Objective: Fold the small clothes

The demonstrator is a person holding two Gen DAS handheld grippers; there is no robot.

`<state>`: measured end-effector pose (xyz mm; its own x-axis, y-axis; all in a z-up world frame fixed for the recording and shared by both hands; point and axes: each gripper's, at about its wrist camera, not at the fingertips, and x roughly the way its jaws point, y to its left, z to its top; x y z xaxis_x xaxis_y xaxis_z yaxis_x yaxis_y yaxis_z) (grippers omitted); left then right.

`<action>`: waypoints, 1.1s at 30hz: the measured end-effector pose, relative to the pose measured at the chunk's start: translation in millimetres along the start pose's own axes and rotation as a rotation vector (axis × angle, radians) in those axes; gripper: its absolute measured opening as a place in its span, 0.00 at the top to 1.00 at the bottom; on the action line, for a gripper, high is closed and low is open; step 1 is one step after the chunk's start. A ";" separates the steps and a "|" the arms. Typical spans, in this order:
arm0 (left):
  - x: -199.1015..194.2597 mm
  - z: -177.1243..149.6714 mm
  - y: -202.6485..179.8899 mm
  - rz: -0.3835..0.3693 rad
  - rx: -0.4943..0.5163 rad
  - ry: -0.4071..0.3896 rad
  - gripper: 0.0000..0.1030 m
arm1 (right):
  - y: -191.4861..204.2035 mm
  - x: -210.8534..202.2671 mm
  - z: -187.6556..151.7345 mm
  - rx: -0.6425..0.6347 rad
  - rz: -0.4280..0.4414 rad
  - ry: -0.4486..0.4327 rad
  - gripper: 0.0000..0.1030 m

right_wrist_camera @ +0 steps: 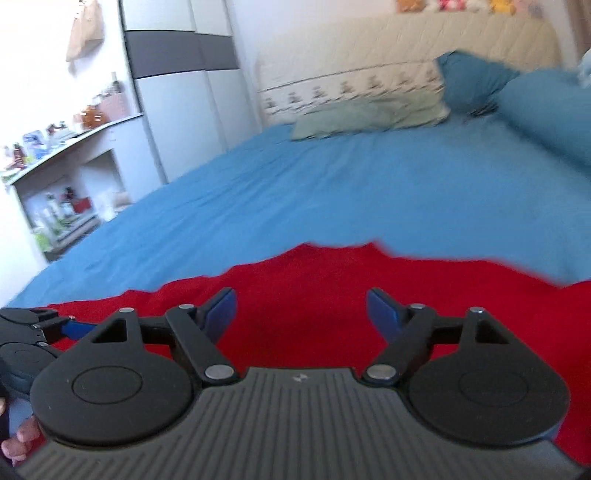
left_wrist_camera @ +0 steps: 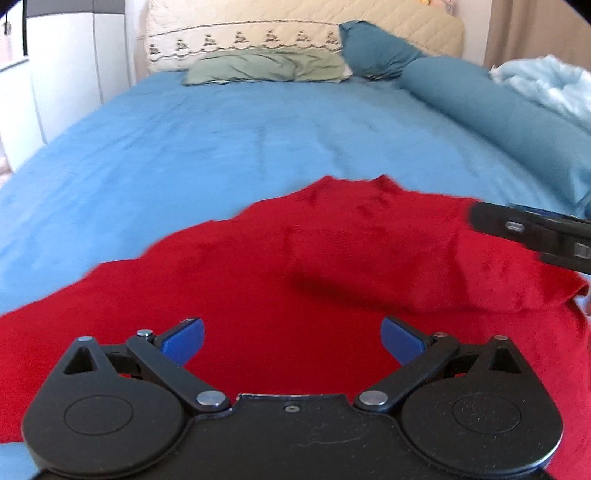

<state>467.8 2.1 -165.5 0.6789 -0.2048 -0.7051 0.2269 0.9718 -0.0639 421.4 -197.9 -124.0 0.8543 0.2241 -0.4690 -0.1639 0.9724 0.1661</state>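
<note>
Under my left claw (left_wrist_camera: 291, 341), jaws spread and empty, the red cloth (left_wrist_camera: 295, 258) lies flat on the bed (left_wrist_camera: 184, 147), spreading ahead and to both sides; the right claw reaches in from the right. From the right claw (right_wrist_camera: 301, 314), also apart with nothing between its pads, the cloth sits just below and ahead. I judge it light, soft and limp; I'd pinch a far corner or edge.

I am working in a home bedroom: a bed with a blue sheet (left_wrist_camera: 229, 129), pillows (left_wrist_camera: 266, 66) against a quilted cream headboard (left_wrist_camera: 399, 18), a tall white wardrobe (right_wrist_camera: 184, 92), and cluttered shelves (right_wrist_camera: 62, 177) along the wall.
</note>
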 end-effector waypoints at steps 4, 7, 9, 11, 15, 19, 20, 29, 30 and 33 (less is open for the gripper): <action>21.7 4.6 -4.0 -0.075 -0.109 0.027 0.14 | -37.8 -47.9 -13.4 -0.005 -0.167 0.018 0.00; 35.4 2.4 -0.7 -0.120 -0.212 0.038 0.21 | -68.9 -71.8 -37.4 0.007 -0.239 0.069 0.00; 40.6 6.4 -2.5 -0.109 -0.230 0.014 0.23 | -85.8 -80.7 -54.5 0.012 -0.269 0.101 0.00; 46.6 12.9 -5.5 -0.093 -0.231 0.005 0.33 | -99.7 -83.6 -70.8 0.014 -0.301 0.135 0.00; 59.3 26.7 -9.9 -0.026 -0.231 0.014 0.97 | -115.8 -73.4 -92.6 0.045 -0.339 0.167 0.00; 33.5 40.0 -9.4 0.003 -0.230 -0.099 0.96 | -119.4 -57.4 -93.5 0.020 -0.380 0.153 0.00; 21.7 41.4 -8.3 0.016 -0.225 -0.140 0.96 | -118.7 -51.1 -89.3 0.011 -0.393 0.151 0.00; -16.5 -9.9 28.0 0.162 -0.176 -0.190 0.96 | -137.1 -28.4 -70.6 0.000 -0.537 0.178 0.00; -13.9 -17.1 31.1 0.160 -0.185 -0.172 0.96 | -145.3 -33.2 -71.2 0.033 -0.521 0.182 0.00; -12.5 -36.9 36.8 0.151 -0.206 -0.134 0.96 | -156.7 -39.8 -73.0 0.065 -0.493 0.198 0.00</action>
<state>441.8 44.6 -185.1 0.7838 -0.0564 -0.6185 -0.0213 0.9928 -0.1176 377.1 -354.4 -194.7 0.7119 -0.2445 -0.6584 0.2699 0.9607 -0.0650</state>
